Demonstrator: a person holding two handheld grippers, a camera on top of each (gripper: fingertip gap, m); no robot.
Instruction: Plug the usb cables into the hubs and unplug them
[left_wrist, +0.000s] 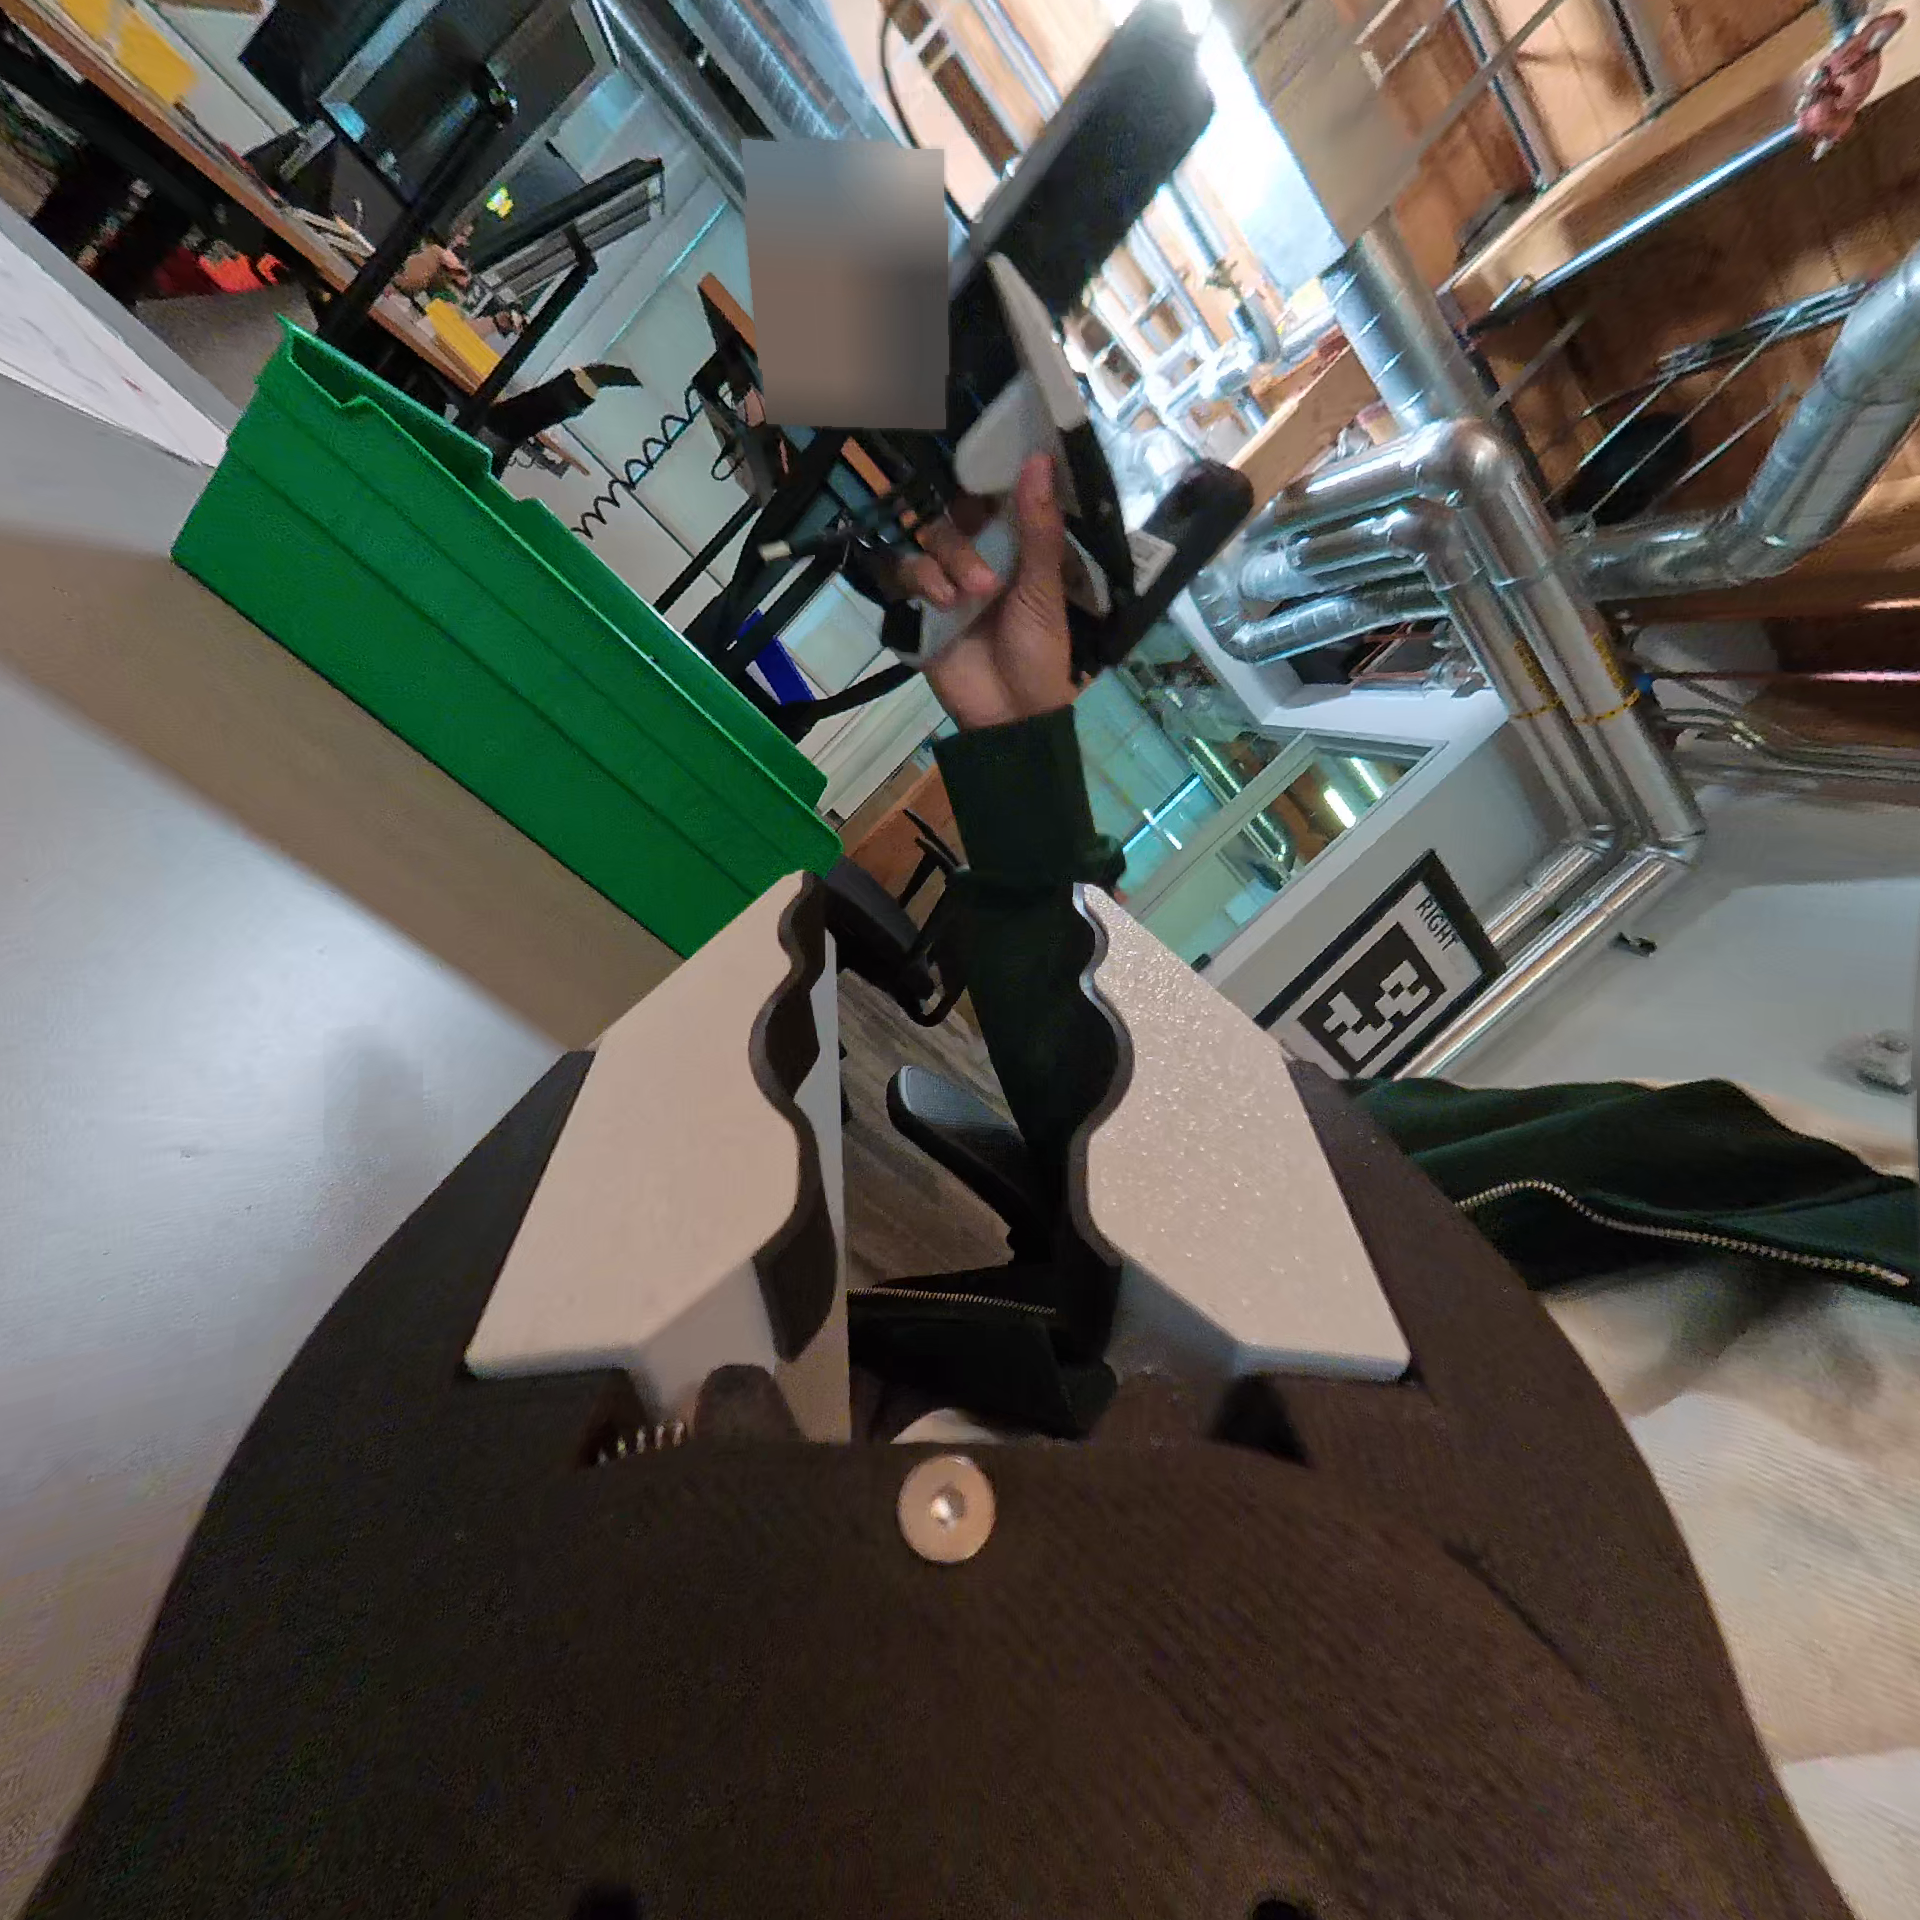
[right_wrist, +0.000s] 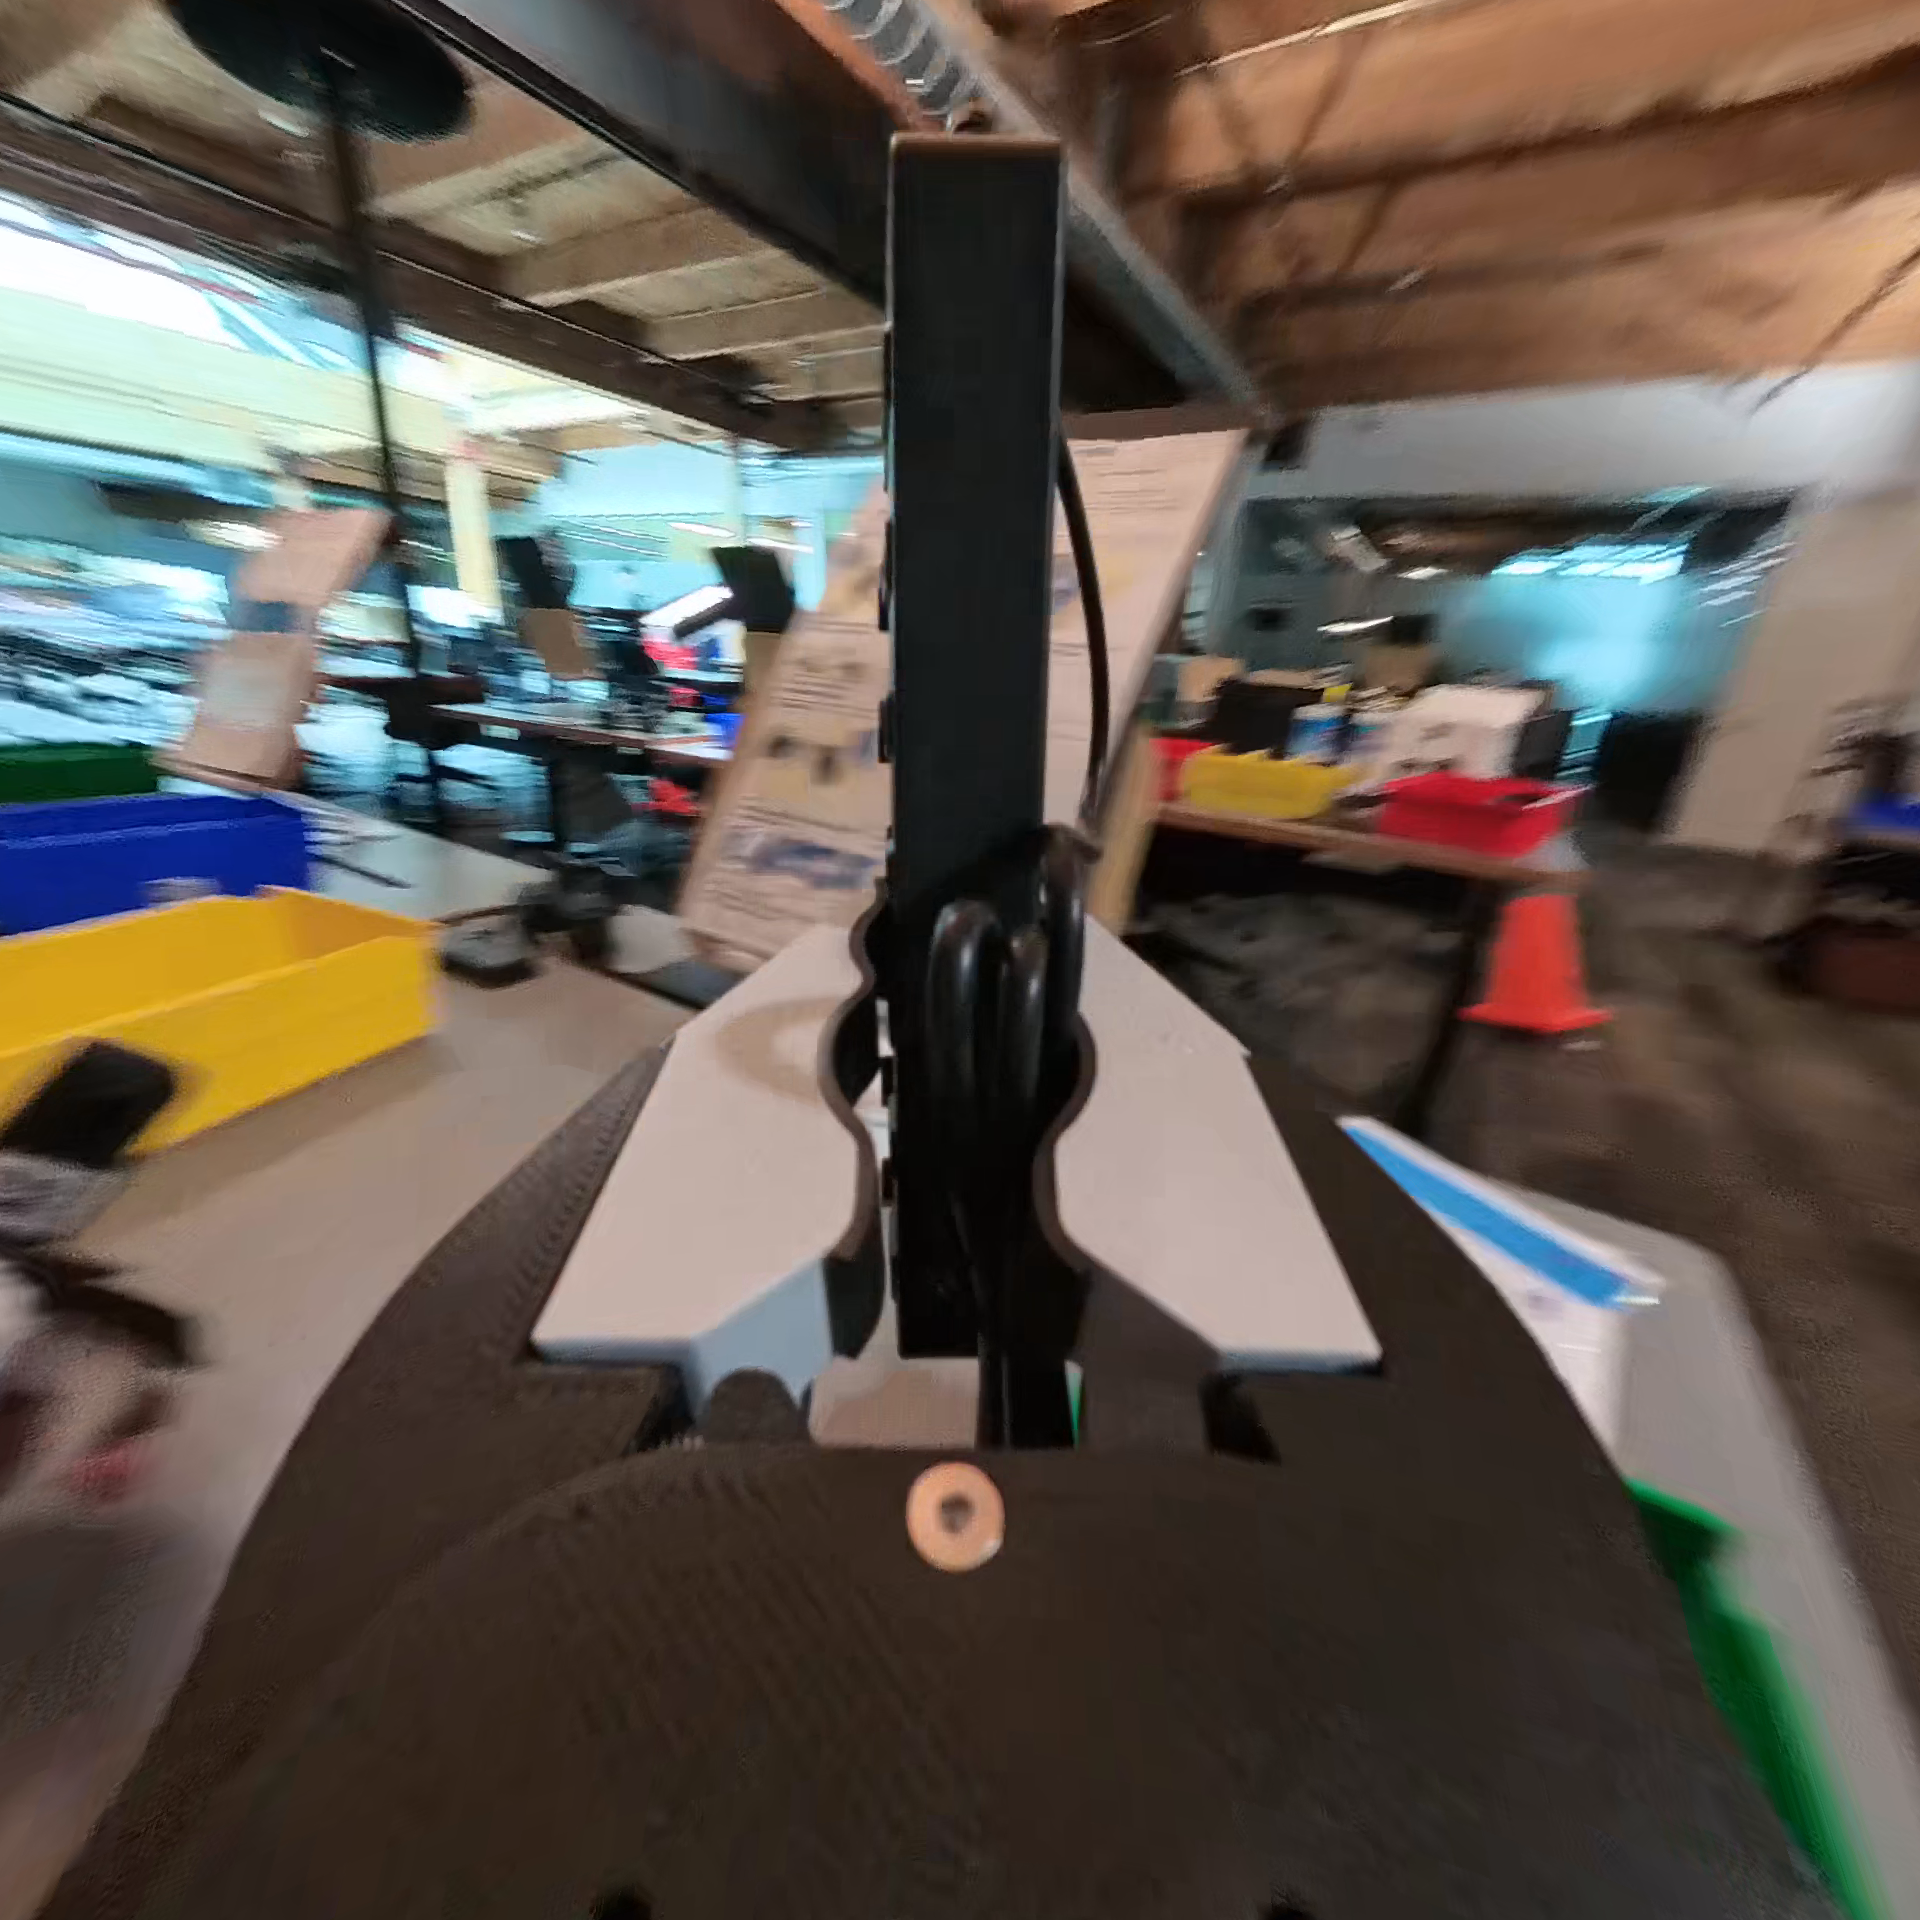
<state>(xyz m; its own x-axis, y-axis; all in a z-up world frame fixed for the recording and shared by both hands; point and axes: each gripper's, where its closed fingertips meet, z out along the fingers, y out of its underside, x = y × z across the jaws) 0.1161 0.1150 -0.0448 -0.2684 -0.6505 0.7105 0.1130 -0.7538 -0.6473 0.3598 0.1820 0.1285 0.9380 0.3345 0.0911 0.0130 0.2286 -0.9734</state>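
A: How many bins?
B: Left wrist view, one green bin (left_wrist: 499, 665); right wrist view, one yellow bin (right_wrist: 208, 987), one blue bin (right_wrist: 145, 857), one red bin (right_wrist: 1475, 821).
A: Hubs? Cones?
B: One black USB hub (right_wrist: 971, 623); one orange traffic cone (right_wrist: 1538, 961).

right claw (right_wrist: 961, 1049) clamping black hub (right_wrist: 971, 520), seemingly looped cable (right_wrist: 1003, 997)
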